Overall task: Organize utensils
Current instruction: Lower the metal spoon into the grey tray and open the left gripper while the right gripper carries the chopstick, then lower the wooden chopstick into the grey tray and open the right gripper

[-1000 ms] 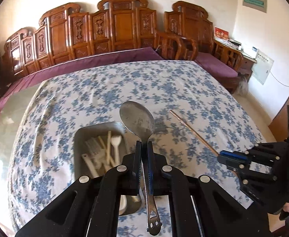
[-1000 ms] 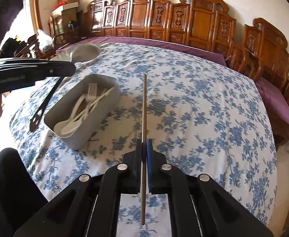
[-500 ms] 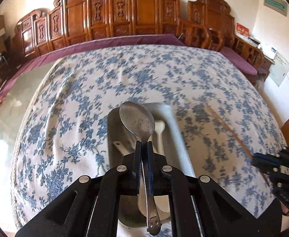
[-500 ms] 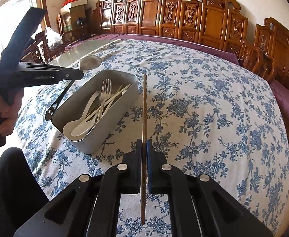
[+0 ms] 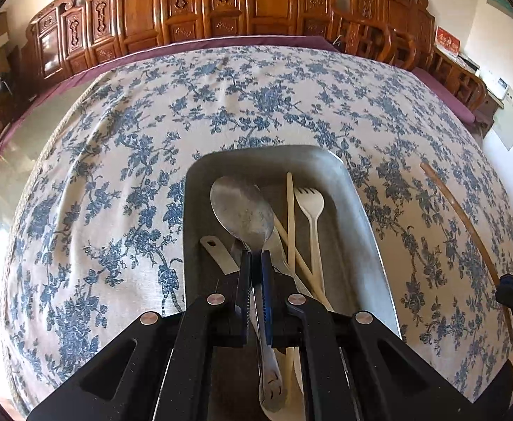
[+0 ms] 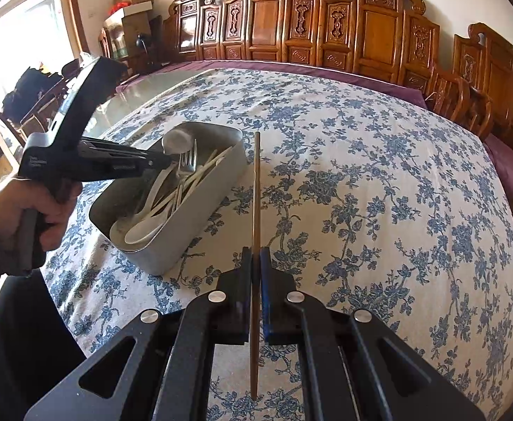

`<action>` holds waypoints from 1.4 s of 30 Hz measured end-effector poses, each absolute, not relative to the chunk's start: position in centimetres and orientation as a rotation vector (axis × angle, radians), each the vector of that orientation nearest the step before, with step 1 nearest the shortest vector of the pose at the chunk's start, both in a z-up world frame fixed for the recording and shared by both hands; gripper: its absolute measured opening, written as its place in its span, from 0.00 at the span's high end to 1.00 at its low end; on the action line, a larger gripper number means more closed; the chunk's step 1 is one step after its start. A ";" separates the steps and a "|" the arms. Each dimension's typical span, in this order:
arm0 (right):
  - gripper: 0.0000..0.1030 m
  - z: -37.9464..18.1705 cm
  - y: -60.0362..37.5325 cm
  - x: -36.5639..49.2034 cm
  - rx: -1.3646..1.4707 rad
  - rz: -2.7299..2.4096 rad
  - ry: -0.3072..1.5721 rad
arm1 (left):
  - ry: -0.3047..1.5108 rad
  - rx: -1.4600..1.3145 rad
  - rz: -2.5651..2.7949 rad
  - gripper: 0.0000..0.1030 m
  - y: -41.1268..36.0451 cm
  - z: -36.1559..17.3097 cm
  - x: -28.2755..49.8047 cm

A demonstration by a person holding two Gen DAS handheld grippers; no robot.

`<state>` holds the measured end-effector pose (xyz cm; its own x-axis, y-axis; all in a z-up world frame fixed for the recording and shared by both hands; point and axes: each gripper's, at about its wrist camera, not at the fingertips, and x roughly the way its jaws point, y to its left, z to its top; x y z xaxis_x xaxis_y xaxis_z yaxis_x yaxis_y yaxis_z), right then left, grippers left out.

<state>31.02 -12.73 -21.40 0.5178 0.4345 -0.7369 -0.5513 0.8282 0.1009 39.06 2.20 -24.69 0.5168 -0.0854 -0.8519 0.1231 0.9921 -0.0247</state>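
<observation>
Landmark: metal tray [image 5: 361, 217], lying on a flowered cloth.

1. Left gripper [image 5: 255, 263]: jaws pinched on the neck of a steel spoon [image 5: 242, 210]. The bowl points forward over the tray's inside; the handle runs back between the fingers, its long axis in line with the tray's length. Whether the spoon touches the contents cannot be told. Likely step: lowering it in and letting go.

2. Tray contents: a white plastic fork [image 5: 311, 207], pale chopsticks [image 5: 290, 224] and white spoons [image 6: 140, 231], lying roughly lengthwise.

3. Right gripper [image 6: 255, 263]: jaws clamped on a single brown chopstick [image 6: 256, 189], pointing forward, held just right of the tray and above the cloth. This hand is the farther from the tray.

4. Surface: tablecloth [image 6: 379, 182], white with blue flowers.

5. Room: carved wooden chairs [image 6: 326, 28] line the wall beyond the tray; cardboard boxes [image 6: 132, 0] stand to the far left.
</observation>
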 end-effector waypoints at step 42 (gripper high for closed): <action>0.94 -22.1 0.6 35.3 -0.042 0.597 0.968 | 0.849 -0.024 -0.048 0.74 12.0 -18.7 30.2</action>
